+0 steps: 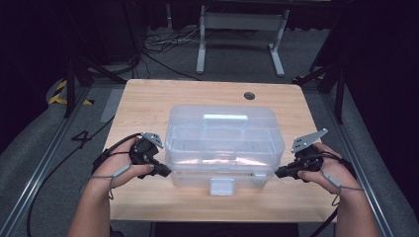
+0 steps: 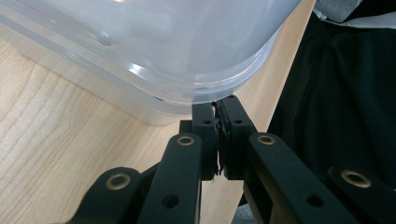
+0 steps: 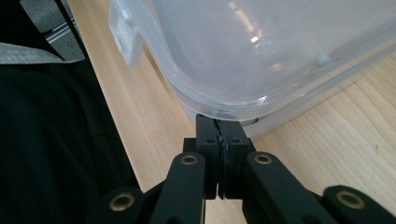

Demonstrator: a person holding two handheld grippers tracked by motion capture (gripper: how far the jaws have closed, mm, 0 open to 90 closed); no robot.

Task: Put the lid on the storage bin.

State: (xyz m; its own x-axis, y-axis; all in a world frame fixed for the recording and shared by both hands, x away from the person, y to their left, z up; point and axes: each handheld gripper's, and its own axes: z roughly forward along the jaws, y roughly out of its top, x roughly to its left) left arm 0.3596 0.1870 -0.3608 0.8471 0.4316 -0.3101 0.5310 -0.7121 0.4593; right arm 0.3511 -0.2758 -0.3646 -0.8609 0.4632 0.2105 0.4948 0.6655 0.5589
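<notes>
Nearest the person, both hand-held grippers sit at the front corners of a clear plastic storage box (image 1: 225,143) on the wooden table (image 1: 143,98).

Left gripper (image 1: 165,172) is at about 8 o'clock from the box centre. Its jaws are pressed together with nothing between them, tips tucked under the lid lip at the near-left corner, as the left gripper view shows (image 2: 218,105).

Right gripper (image 1: 276,173) is at about 4 o'clock. Its jaws are likewise closed together on nothing, tips touching the underside of the rim at the near-right corner (image 3: 219,122).

Front latch (image 1: 222,186) is at 6 o'clock on the box's near wall and looks down, but I cannot tell if it is engaged.

The box sits mid-table, long side facing the person, lid on. The white handle (image 1: 225,117) lies flat on the lid toward 12 o'clock. The box looks empty through the walls.

Handling, as a judgement:
- Light, thin-walled and somewhat flexible; the lid and rim will bow if pushed at one corner only.
- Smooth plastic, so slippery against the jaws and free to slide on the wood.
- Not fragile, though the latch and lip could crack if pried hard.
- Best holds are the overhanging rim at the two near corners, both sides together, or the top handle for a lift.

Farther off, a round cable hole (image 1: 249,95) sits at 12 o'clock near the table's far edge.
</notes>
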